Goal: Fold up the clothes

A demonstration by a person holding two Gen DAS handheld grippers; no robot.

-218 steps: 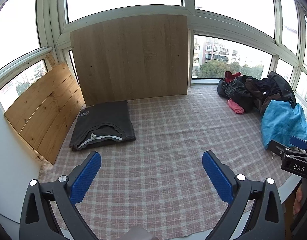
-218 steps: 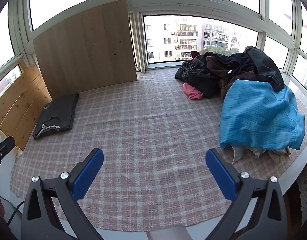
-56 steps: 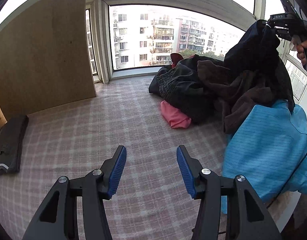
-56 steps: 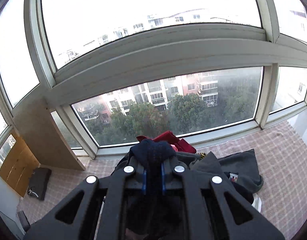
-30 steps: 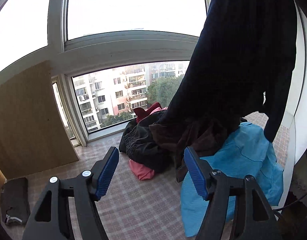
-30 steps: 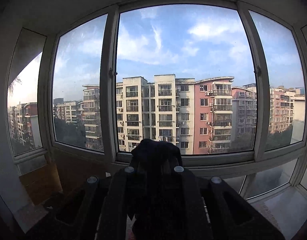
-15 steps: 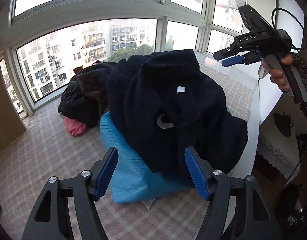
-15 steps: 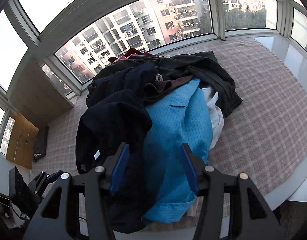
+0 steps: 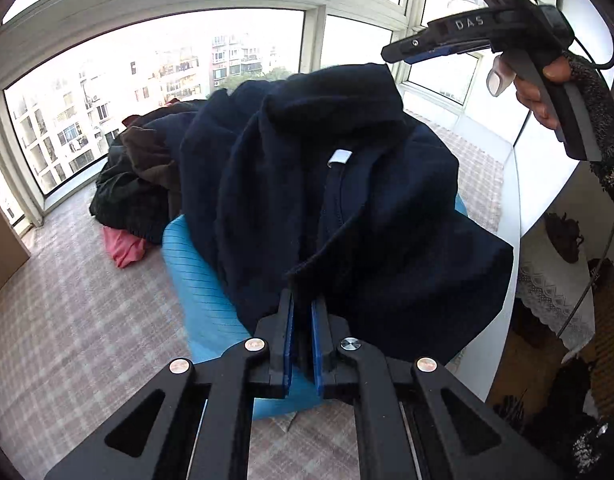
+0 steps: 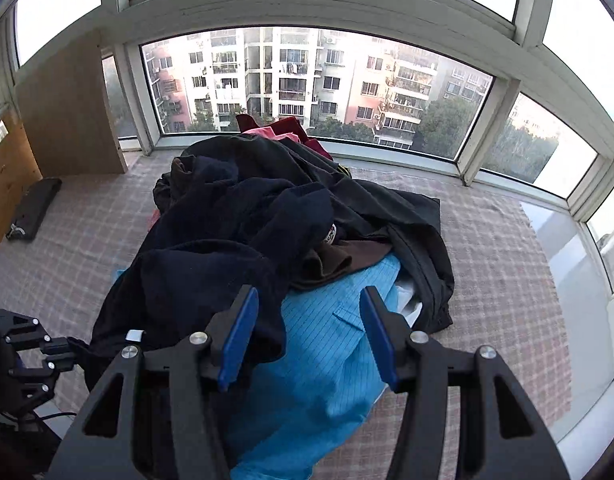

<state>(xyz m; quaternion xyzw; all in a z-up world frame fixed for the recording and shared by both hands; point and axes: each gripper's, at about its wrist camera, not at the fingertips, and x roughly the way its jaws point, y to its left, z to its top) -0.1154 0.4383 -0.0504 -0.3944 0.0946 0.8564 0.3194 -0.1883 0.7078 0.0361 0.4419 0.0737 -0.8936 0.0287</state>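
The folding has barely begun: only one dark folded garment (image 10: 35, 210) lies finished at the far left edge of the surface, below the leaning wooden boards (image 10: 67, 108), while the heap of unfolded clothes (image 10: 307, 208) is large. A navy sweatshirt (image 9: 347, 200) lies draped on top of that heap, over a light blue shirt (image 10: 327, 352). The left tool (image 9: 302, 312) has its jaws nearly closed on an edge of the sweatshirt's dark cloth. The right tool (image 10: 307, 330) hangs over the heap with its jaws apart and nothing between them. By my reading, this garment is being picked out to spread flat. The surface is a wide platform under a pink-and-grey checked cloth (image 10: 499, 248), set in a glazed bay window (image 10: 307, 80) facing apartment blocks.
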